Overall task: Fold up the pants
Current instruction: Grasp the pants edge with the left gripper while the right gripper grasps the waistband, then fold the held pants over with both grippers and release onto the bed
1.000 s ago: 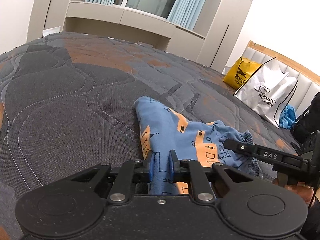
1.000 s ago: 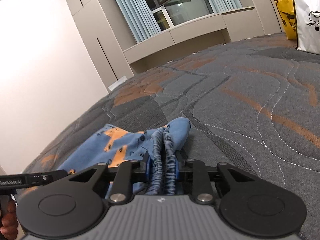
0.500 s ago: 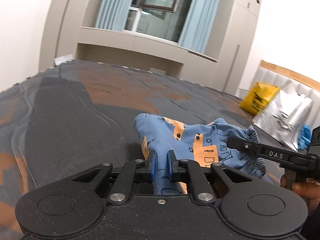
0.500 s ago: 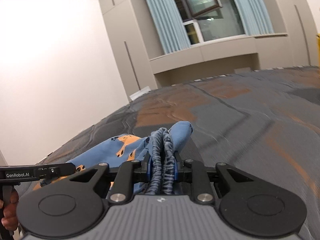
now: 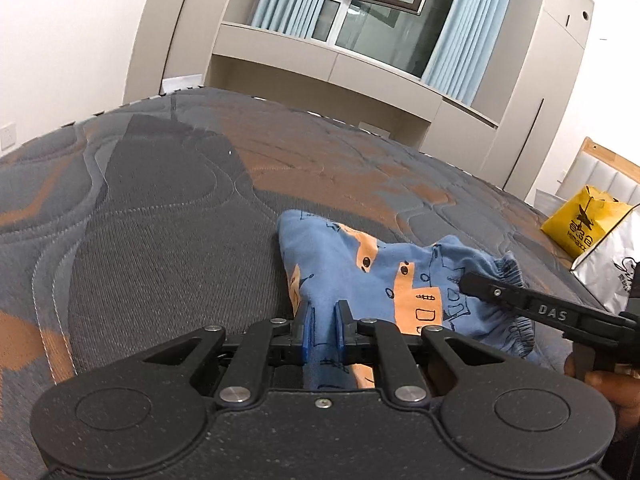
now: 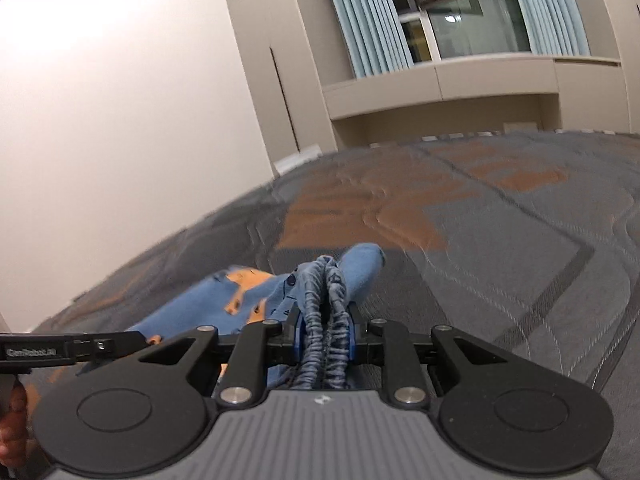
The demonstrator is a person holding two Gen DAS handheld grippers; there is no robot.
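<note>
Both views have been tilted upward since a second ago, so the pants (image 5: 384,276) appear to be lifted off the bed (image 5: 160,208) for a fold. Leg fabric is clenched in the left tongs (image 5: 321,316); the gathered waistband is clenched in the right tongs (image 6: 323,330).

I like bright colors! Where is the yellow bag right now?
In the left wrist view the yellow bag stands far right on the bed, against the headboard, beside a white bag.
</note>
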